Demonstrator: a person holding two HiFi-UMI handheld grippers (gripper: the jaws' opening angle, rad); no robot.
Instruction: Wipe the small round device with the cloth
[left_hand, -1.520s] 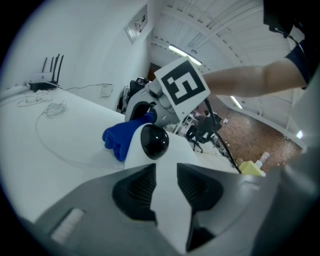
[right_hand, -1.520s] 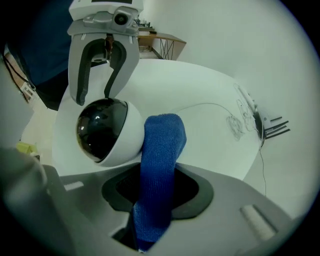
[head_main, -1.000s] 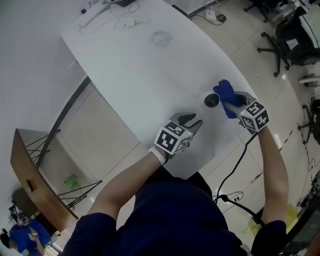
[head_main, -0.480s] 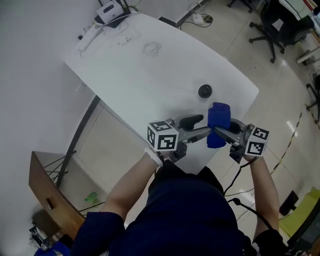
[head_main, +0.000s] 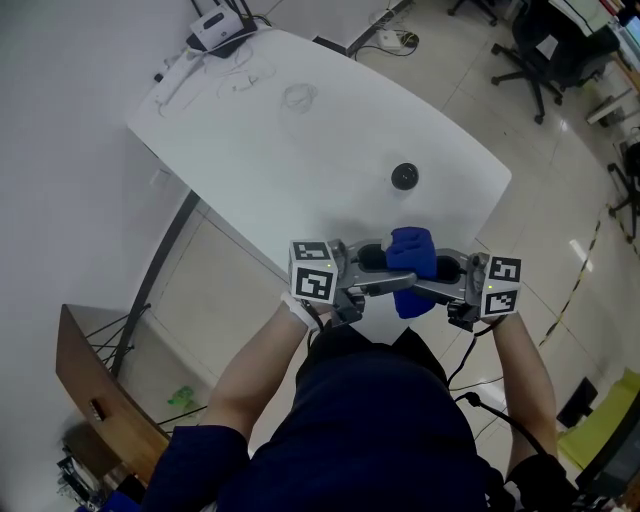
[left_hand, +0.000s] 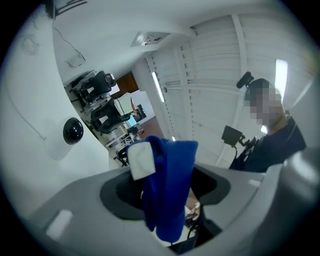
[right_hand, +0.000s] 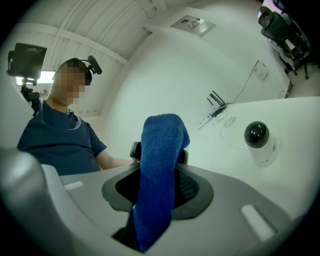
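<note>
While the small round device (head_main: 403, 176) stands by itself on the white surface (head_main: 300, 150), close to that surface's right-hand edge in the head view, nothing touches it. It is white with a black dome face. The blue cloth (head_main: 411, 268) is well apart from it, lifted clear at the near edge of the surface, in front of the person's chest.

The right gripper (head_main: 428, 281) is pinching the cloth. In the right gripper view the folded fabric rises straight up between the two dark pads and bulges over their top, with a tail hanging below. The left gripper (head_main: 392, 270) points at it from the opposite side, so that the two meet tip to tip. Its jaws have just been opening and now stand spread wide. The cloth hangs in the gap between them, and its small white label (left_hand: 141, 159) faces that gripper's camera, but the pads do not press on it.

Each gripper carries its marker cube on the outer end, over a bare forearm, and the person wears a dark blue shirt. At the far corner of the surface lie a white box (head_main: 215, 30) and some loose cables. Black office chairs (head_main: 530, 60) stand on the tiled floor beyond.
</note>
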